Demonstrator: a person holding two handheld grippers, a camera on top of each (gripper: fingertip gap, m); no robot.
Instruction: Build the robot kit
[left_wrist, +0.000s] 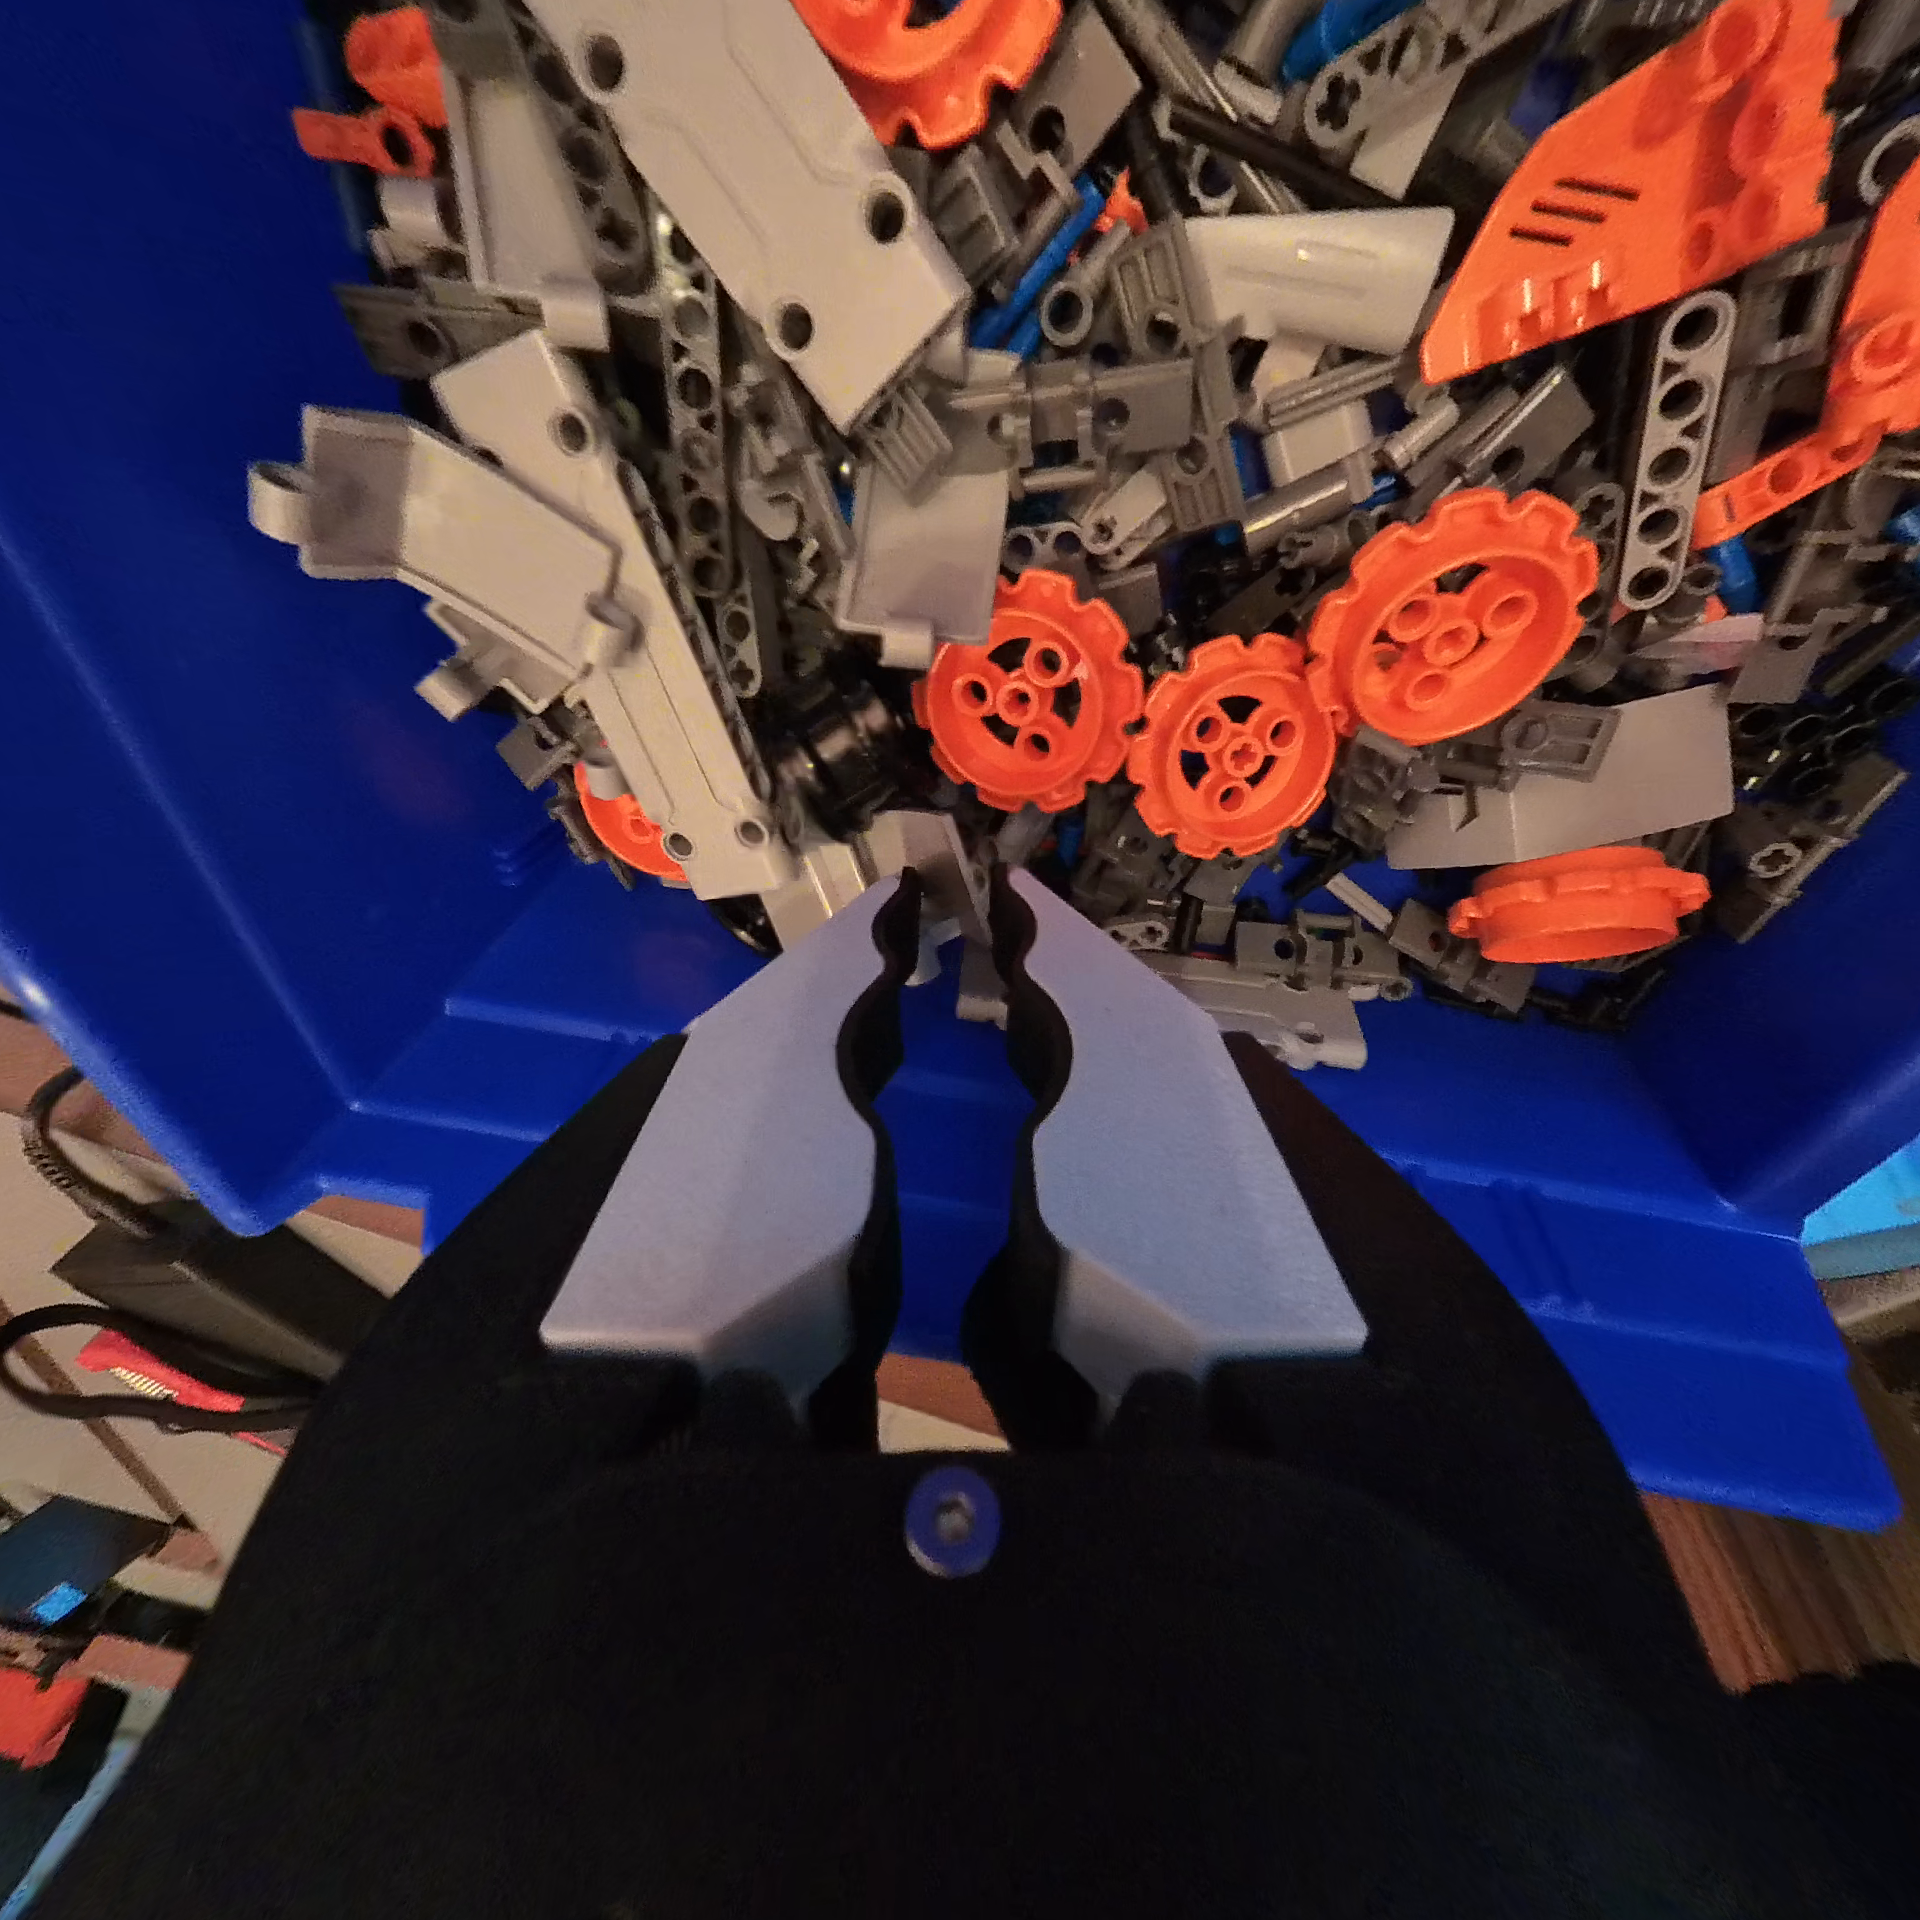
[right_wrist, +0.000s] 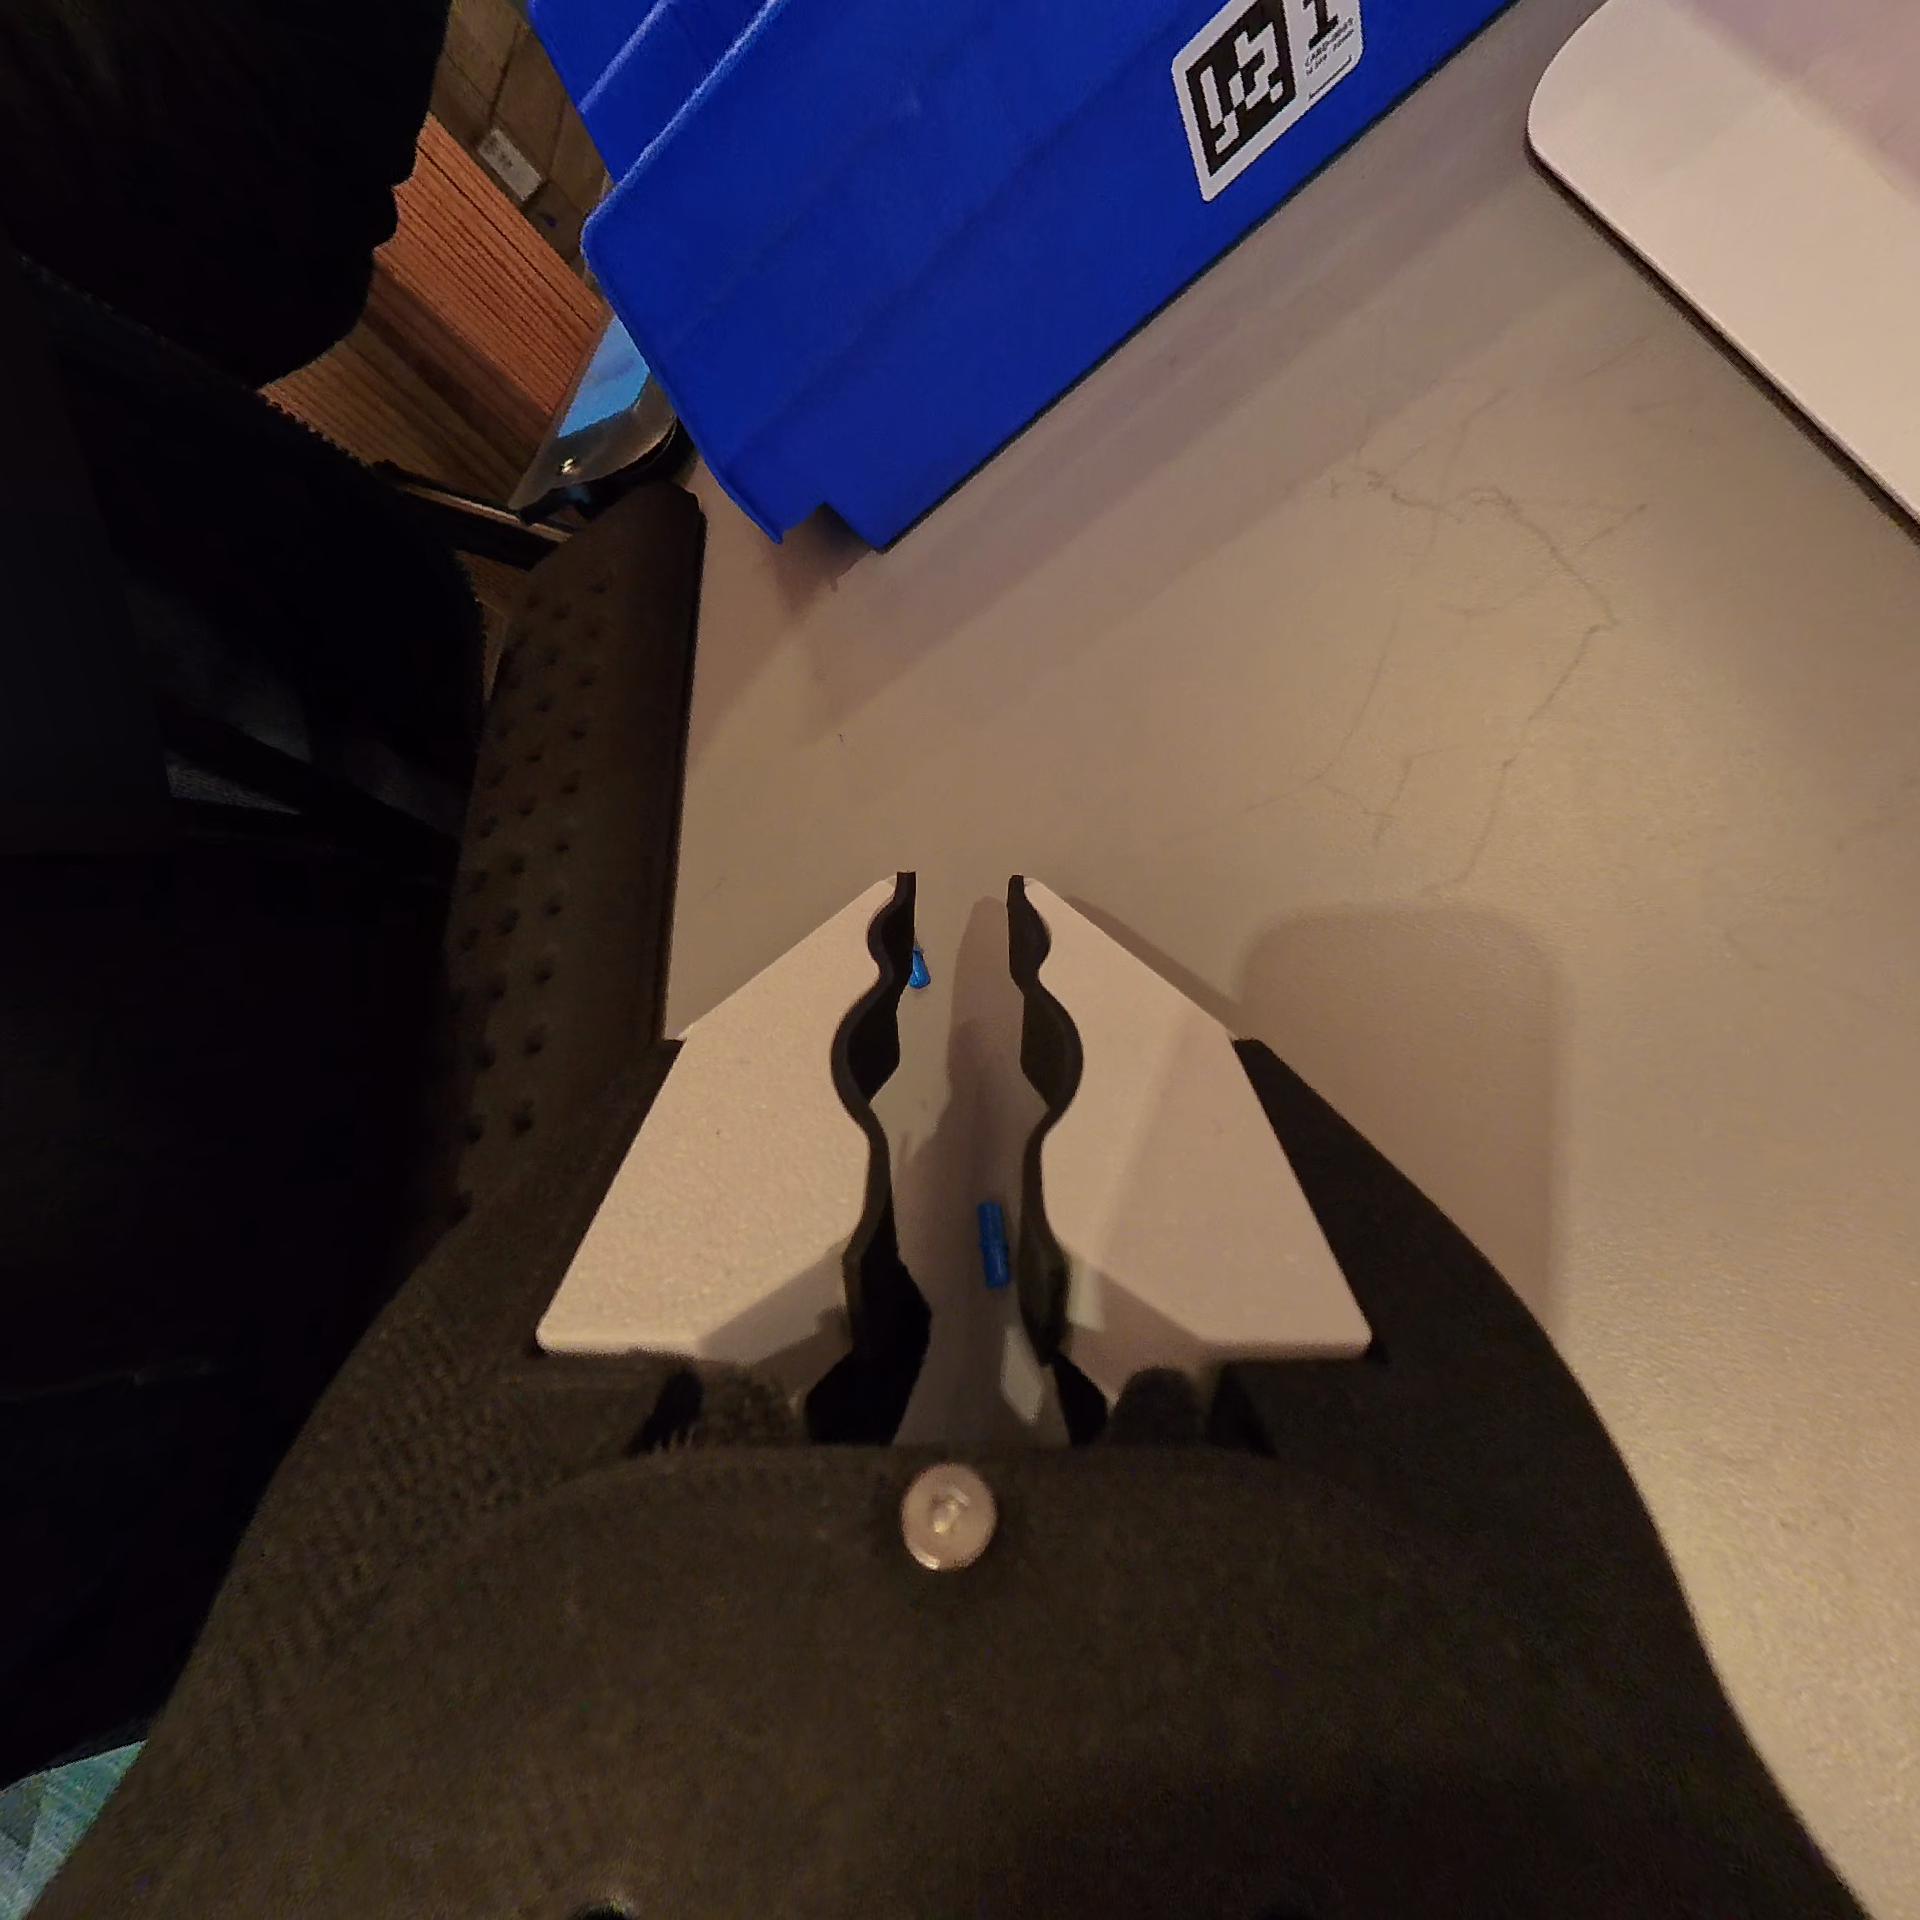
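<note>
My left gripper (left_wrist: 954, 885) reaches into a blue bin (left_wrist: 260, 831) filled with grey, black, blue and orange construction-toy parts. Its jaws are nearly closed on a small light grey piece (left_wrist: 940, 847) at the near edge of the pile. Three orange gear wheels (left_wrist: 1231, 743) lie just beyond the tips. My right gripper (right_wrist: 961, 883) hovers low over a pale tabletop (right_wrist: 1351, 675) with its jaws slightly apart and nothing between them. Two small blue pins (right_wrist: 990, 1247) lie on the table under it, one (right_wrist: 920, 968) beside the left finger.
The blue bin's outer wall (right_wrist: 883, 260), bearing a black-and-white tag sticker (right_wrist: 1262, 88), stands ahead of the right gripper. A white board (right_wrist: 1766, 208) lies at the far right. A large orange panel (left_wrist: 1642, 197) and long grey panels (left_wrist: 769, 177) top the pile. Cables (left_wrist: 135, 1382) lie left of the bin.
</note>
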